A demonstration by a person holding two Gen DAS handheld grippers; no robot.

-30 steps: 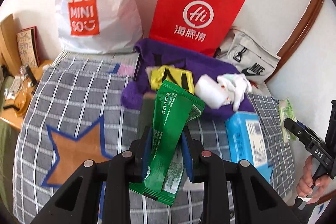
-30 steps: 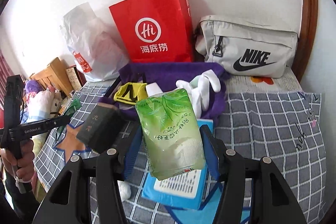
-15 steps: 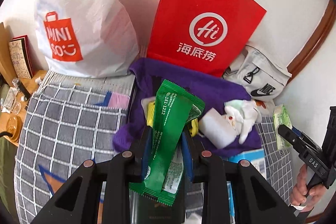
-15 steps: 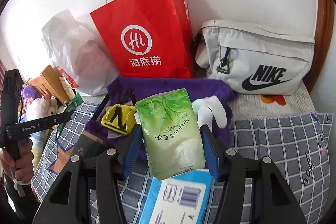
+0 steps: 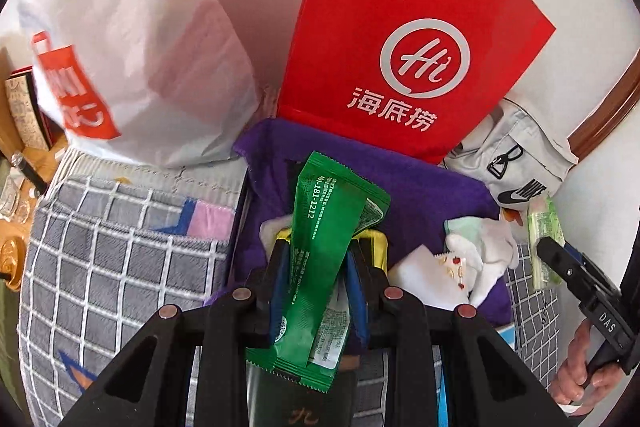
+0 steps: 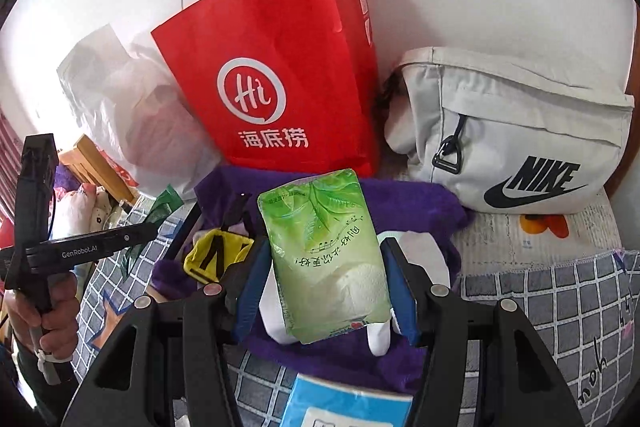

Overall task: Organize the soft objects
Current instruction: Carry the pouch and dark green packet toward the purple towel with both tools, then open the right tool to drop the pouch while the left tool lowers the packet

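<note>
against the wall stand three bags in a row: the plastic bag (image 5: 132,39) on the left, the paper bag (image 6: 276,83) in the middle, the waist bag (image 6: 508,131) on the right. before the paper bag a towel (image 6: 408,199) lies on the bed (image 6: 560,291), with a glove (image 5: 488,247) and a folded cloth (image 6: 216,255) on it. a flat pack (image 6: 344,407) lies on the bed in front of the towel.
</note>
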